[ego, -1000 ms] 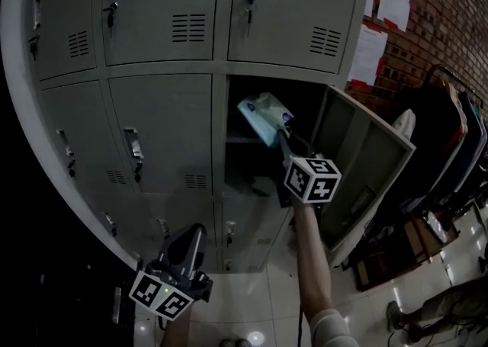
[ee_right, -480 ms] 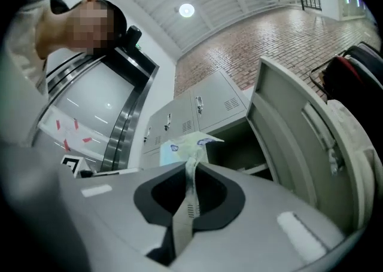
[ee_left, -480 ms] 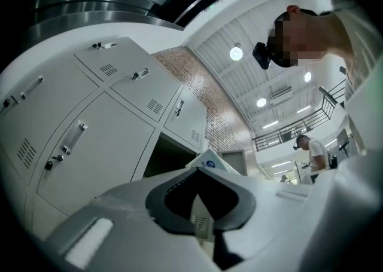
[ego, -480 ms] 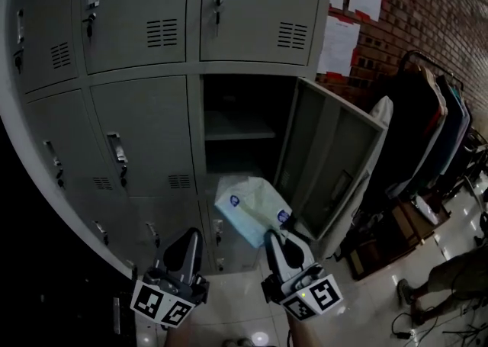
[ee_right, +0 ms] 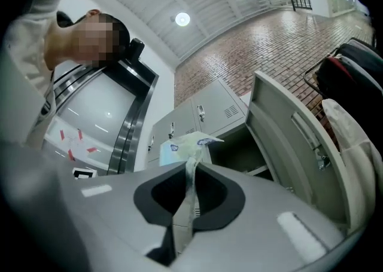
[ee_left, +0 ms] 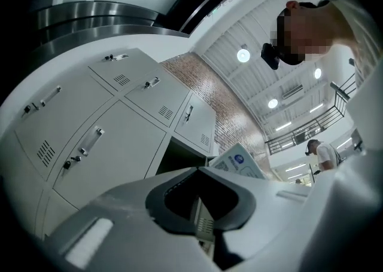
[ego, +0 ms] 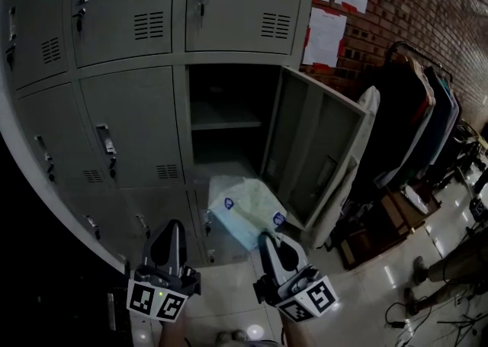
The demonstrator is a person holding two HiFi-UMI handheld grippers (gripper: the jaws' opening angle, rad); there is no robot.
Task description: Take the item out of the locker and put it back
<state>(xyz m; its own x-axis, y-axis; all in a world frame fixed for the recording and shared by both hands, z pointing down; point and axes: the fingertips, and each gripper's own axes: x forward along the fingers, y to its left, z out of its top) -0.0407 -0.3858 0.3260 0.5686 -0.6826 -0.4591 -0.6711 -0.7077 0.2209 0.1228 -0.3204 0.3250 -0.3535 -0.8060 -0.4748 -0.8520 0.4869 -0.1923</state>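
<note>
A pale blue-and-white soft packet (ego: pixel 245 210) hangs in front of the grey lockers, below the open compartment (ego: pixel 226 130). My right gripper (ego: pixel 268 240) is shut on the packet's edge, low and close to me. In the right gripper view a thin fold of the packet (ee_right: pixel 187 145) runs down between the closed jaws of my right gripper (ee_right: pixel 190 175). My left gripper (ego: pixel 171 240) stands to its left, shut with nothing in it, pointing up at the lockers. The packet (ee_left: pixel 237 159) also shows past the left gripper (ee_left: pixel 201 204). The compartment's shelf looks bare.
The locker door (ego: pixel 311 147) stands swung out to the right, a pale garment (ego: pixel 360 147) beside its edge. Dark clothes hang on a rack (ego: pixel 424 115) further right. Papers (ego: pixel 326 33) hang on the brick wall. Boxes (ego: pixel 396 216) and a person's leg (ego: pixel 457 261) are on the floor.
My right gripper has drawn the packet out of the open compartment, down and back toward me. The left gripper has stayed low at the left.
</note>
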